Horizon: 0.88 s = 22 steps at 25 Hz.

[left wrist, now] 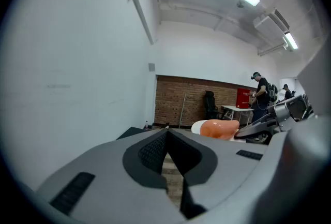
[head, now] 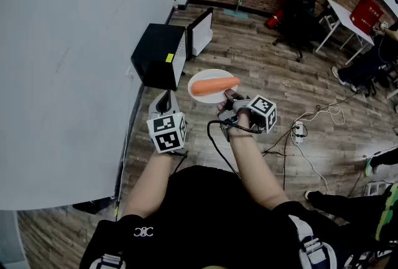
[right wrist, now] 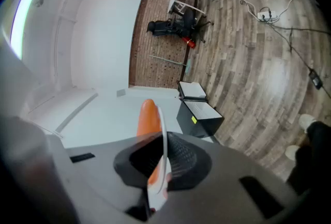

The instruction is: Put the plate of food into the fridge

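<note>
A white plate (head: 208,77) with an orange carrot (head: 213,86) on it hangs in the air in front of the black mini fridge (head: 158,54). The fridge door (head: 200,31) stands open. My right gripper (head: 228,100) is shut on the plate's near rim. In the right gripper view the plate (right wrist: 162,151) stands edge-on between the pads (right wrist: 183,158), with the carrot (right wrist: 146,117) behind it. My left gripper (head: 163,100) hovers left of the plate, shut and holding nothing. From the left gripper (left wrist: 166,137) view the carrot (left wrist: 220,128) shows at the right.
The fridge (right wrist: 202,116) sits on the wood floor against a white wall (head: 68,63). Cables and a power strip (head: 299,130) lie on the floor at the right. An office chair (head: 303,7), a white table (head: 343,18) and seated people are at the back right.
</note>
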Available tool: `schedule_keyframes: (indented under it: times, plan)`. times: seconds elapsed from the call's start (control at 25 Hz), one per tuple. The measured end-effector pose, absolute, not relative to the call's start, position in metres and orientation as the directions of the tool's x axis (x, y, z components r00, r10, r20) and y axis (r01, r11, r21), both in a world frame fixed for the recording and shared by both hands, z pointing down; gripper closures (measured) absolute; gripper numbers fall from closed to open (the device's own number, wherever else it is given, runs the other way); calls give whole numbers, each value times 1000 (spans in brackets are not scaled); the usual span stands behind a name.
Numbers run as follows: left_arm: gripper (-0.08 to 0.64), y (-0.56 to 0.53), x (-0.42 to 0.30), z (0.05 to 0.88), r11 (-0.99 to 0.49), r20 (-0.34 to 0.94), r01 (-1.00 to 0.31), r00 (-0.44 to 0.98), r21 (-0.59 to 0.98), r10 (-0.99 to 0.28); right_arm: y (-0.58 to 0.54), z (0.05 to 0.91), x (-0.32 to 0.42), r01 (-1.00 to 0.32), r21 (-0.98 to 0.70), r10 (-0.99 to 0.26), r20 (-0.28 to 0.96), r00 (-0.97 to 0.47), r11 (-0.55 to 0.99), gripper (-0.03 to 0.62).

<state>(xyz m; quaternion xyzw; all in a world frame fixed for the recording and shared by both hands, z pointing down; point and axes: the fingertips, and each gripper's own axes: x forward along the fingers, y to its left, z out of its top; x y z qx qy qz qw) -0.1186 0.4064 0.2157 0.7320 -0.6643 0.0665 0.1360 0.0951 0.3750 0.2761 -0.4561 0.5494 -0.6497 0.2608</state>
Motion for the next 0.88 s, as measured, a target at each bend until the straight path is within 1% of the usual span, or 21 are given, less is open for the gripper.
schedule_keyframes:
  times: [0.28, 0.64, 0.88]
  plan:
    - [565, 408, -109, 220, -78, 285, -991, 106, 108, -953, 375, 274, 98, -179, -955, -836, 295, -462, -238, 566]
    - [565, 418, -80, 223, -52, 286, -993, 80, 103, -955, 384, 285, 128, -162, -952, -820, 307, -483, -261, 563]
    - [565, 405, -56, 224, -71, 283, -993, 96, 98, -954, 373, 287, 151, -156, -951, -821, 309, -480, -267, 560]
